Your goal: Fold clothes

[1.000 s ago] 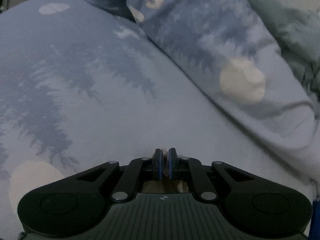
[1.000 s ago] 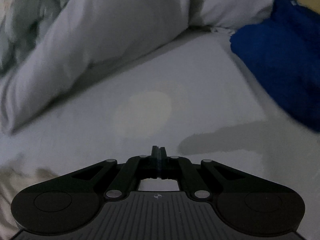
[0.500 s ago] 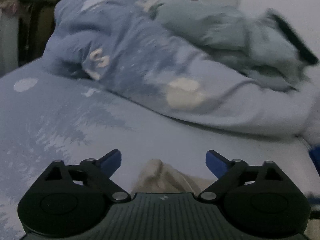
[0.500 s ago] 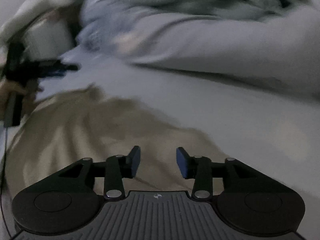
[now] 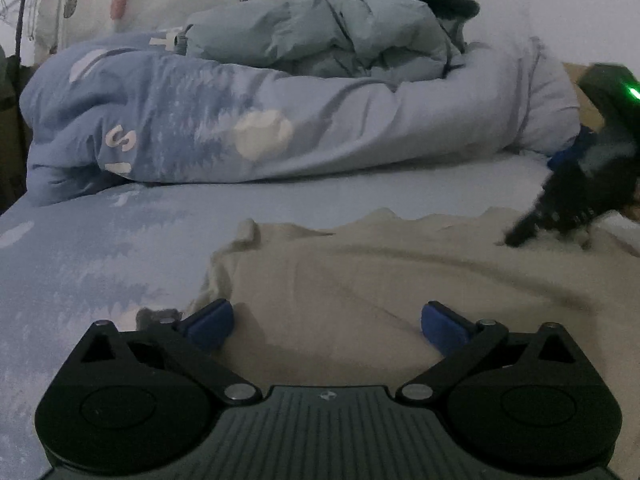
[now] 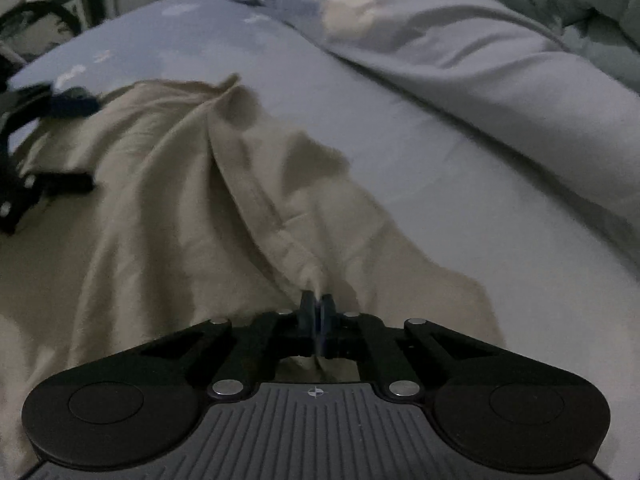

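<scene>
Beige garment (image 6: 168, 208): lies spread and rumpled on bedsheet (image 5: 100, 248), before the rolled duvet (image 5: 320, 120). Right gripper (image 6: 317, 312): just closed, pinching a raised fabric ridge, likely to lift an edge for folding. Left gripper (image 5: 326, 322): jaws wide, nothing held, over the garment's near edge.

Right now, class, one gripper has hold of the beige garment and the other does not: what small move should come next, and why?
Probably close the left gripper on the beige garment's near edge. Its jaws stand wide open over the cloth, holding nothing, while the right gripper, whose jaws have just been closing, already pinches a ridge of the same garment. A fold likely needs both corners held.
</scene>
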The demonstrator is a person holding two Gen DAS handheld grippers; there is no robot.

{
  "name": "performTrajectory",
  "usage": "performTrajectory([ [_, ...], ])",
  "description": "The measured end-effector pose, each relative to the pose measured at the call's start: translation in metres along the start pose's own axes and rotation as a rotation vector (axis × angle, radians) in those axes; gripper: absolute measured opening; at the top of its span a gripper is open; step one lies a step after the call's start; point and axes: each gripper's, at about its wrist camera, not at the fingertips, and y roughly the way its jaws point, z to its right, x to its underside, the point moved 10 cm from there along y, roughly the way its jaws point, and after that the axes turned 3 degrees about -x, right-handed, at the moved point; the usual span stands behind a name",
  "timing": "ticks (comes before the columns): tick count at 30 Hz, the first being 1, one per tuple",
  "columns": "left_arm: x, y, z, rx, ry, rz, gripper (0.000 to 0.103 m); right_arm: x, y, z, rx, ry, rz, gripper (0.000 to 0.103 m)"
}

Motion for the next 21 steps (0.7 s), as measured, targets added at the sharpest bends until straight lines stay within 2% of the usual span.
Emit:
performTrajectory([
  [6,0.003,0.003,-0.003,-0.002,0.004,0.014,0.103,-0.018,0.015,0.044,0.081,0.077,0.021,0.002],
  [12,0.006,0.002,-0.009,0.011,-0.016,0.019,0.103,-0.015,0.029,0.080,0.151,0.165,0.020,0.003],
  [17,0.007,0.003,-0.010,0.015,-0.020,0.022,0.103,-0.011,0.010,0.110,0.305,0.266,0.084,0.005],
  [21,0.007,0.003,-0.011,0.016,-0.019,0.024,0.103,-0.006,-0.011,0.119,0.282,0.344,0.131,0.006],
])
